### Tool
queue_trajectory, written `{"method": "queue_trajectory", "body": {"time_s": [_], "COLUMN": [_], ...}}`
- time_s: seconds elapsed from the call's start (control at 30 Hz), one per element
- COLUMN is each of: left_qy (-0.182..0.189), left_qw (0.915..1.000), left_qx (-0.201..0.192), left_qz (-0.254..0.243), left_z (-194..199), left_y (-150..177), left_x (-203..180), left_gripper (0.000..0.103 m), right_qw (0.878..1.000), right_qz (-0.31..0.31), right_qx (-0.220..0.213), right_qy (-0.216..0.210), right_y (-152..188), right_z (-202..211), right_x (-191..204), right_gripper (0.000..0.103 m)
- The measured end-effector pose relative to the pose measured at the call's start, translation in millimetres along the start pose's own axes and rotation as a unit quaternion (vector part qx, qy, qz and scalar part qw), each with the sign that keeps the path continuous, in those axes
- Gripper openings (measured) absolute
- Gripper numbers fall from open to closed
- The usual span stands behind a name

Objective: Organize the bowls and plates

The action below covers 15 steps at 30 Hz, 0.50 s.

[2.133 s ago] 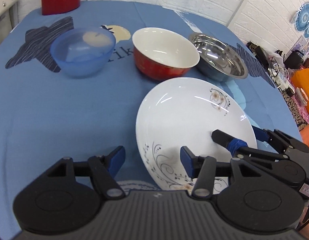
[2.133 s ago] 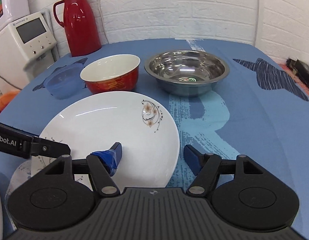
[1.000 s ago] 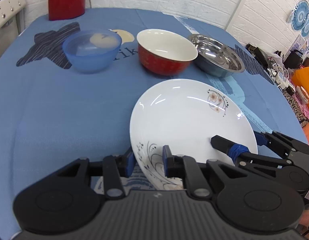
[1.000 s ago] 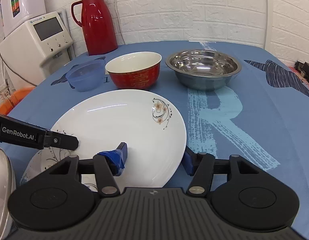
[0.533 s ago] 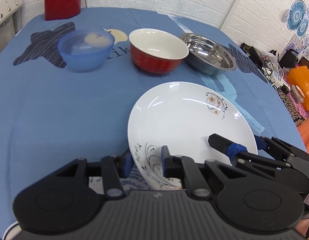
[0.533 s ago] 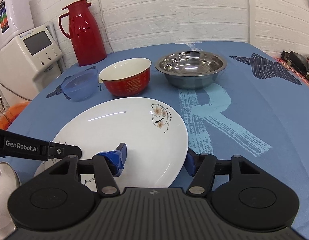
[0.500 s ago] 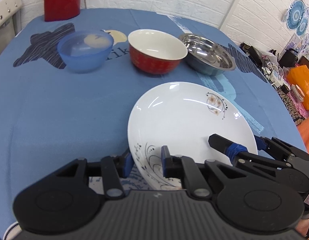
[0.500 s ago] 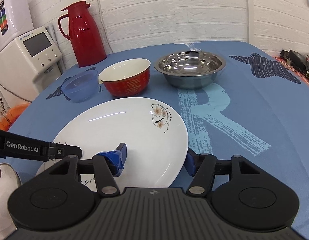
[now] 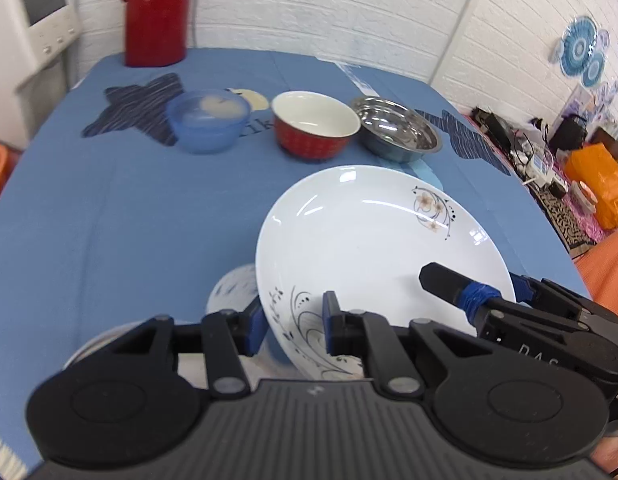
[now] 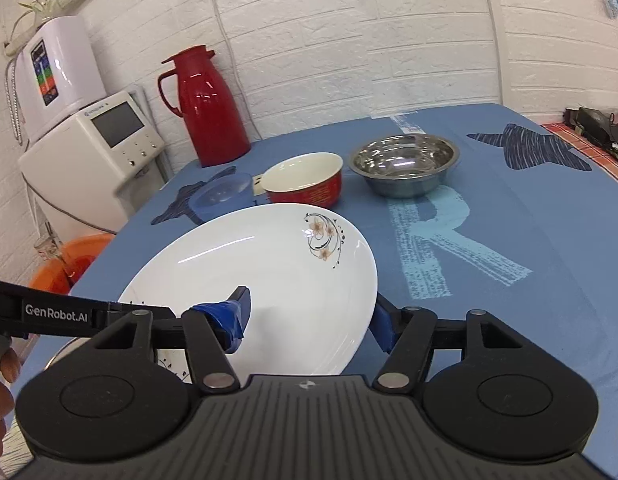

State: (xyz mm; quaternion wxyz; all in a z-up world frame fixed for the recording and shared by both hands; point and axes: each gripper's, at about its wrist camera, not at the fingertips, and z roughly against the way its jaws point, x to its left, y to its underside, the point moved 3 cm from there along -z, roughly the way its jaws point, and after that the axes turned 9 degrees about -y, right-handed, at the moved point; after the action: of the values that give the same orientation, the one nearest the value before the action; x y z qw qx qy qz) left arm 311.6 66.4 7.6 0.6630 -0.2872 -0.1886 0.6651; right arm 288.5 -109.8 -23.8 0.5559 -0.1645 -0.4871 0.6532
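Plate (image 9: 373, 240) — the large white one — is lifted off the bench (image 9: 109, 220), near edge pinched in the closed left tool (image 9: 293, 320), right rim gripped by the right tool (image 10: 309, 320). Far across, steel bowl (image 9: 397, 134), red bowl (image 9: 315, 124) and blue bowl (image 9: 207, 120) sit side by side — unstacked, I judge.

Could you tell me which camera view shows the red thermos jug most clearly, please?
The right wrist view shows the red thermos jug best: its whole body, handle and lid stand sharp against the brick wall at the table's far edge. In the left wrist view, the jug is blurred and cut off at the top of the frame, so its lid is out of sight.
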Motion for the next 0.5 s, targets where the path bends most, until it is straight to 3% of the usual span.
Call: {"method": "queue_trajectory", "body": {"time_s": [0.13,0.4,0.5], "left_qy": [-0.008,-0.079,-0.066], "left_qw": [0.9993,0.9944,0.9948], "left_qx": [-0.001,-0.009,-0.015], "left_qz": [0.035,0.07,0.076], "left_z": [29,66,73], "left_y": [30,87,99], "left_x": [31,104,120], "left_gripper": [0.008,0.008,0.009], "right_qw": [1.0,0.994,0.993], "right_qz": [0.019,0.044,0.063], "right_qx": [0.003,0.054,0.052], "right_qy": [-0.022,-0.087,-0.088], "right_y": [11,53,62], "right_z": [8,-15,-18], "right_x": [37,108,123], "right_gripper": [0.051,0.052,0.053]}}
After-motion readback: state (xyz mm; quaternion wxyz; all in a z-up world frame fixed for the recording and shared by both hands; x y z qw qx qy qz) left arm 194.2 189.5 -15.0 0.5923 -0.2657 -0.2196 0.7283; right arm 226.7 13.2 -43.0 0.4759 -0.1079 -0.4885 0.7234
